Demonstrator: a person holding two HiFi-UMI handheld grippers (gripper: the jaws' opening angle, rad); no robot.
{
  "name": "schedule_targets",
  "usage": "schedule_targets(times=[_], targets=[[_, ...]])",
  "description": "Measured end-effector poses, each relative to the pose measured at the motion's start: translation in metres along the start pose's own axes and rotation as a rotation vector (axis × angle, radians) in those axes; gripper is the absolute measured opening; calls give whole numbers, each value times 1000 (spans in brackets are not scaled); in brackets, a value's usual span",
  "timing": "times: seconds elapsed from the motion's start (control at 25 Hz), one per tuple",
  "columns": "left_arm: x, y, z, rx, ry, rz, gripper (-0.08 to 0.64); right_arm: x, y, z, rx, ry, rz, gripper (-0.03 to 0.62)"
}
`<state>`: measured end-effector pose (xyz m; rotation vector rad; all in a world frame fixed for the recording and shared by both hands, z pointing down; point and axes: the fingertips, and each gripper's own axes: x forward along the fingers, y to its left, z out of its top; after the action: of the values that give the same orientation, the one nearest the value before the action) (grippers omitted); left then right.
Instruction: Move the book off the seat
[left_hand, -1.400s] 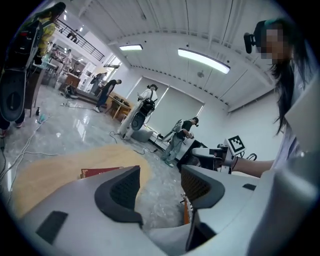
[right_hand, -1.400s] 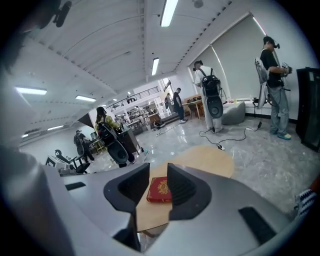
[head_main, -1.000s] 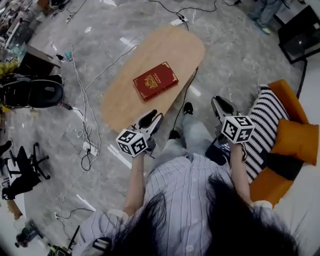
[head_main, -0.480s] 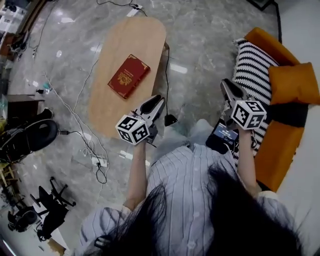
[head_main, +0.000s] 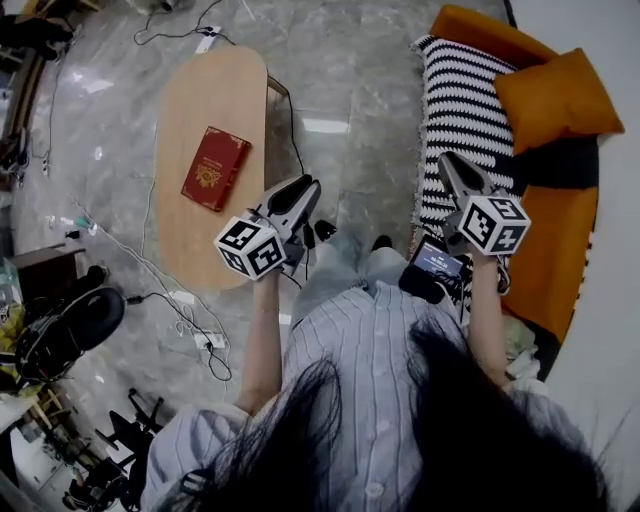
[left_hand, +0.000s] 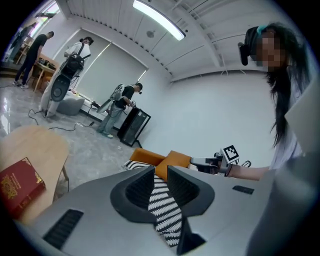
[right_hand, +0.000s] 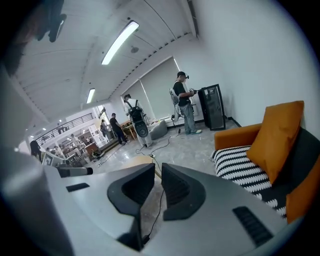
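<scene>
Red book (head_main: 214, 168) lay flat on oval wooden table (head_main: 195, 250), approx. 10 o'clock from operator, well apart from orange sofa (head_main: 560, 250). Left gripper (head_main: 297, 192) was held in air btwn table and operator's legs, pointing to approx. 1 o'clock. Its jaws had just been closing, slim gap left, nothing btwn them. Right gripper (head_main: 452, 168) was at 1 o'clock, seen over near edge of striped cushion (head_main: 462, 100); jaws closed, empty. Sofa, at 2 o'clock, carried striped cushion plus orange cushion (head_main: 555, 92).
</scene>
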<state>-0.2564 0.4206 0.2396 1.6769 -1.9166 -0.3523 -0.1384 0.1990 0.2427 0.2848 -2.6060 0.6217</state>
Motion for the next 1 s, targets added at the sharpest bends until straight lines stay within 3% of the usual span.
schedule_targets(times=[0.28, 0.56, 1.0], targets=[[22, -54, -24, -5, 19, -39, 87, -51, -21, -20, 29, -35, -8, 52], [37, -108, -50, 28, 34, -79, 87, -92, -29, -41, -2, -44, 21, 51], [51, -133, -59, 56, 56, -92, 87, -115, -46, -44, -13, -64, 26, 51]])
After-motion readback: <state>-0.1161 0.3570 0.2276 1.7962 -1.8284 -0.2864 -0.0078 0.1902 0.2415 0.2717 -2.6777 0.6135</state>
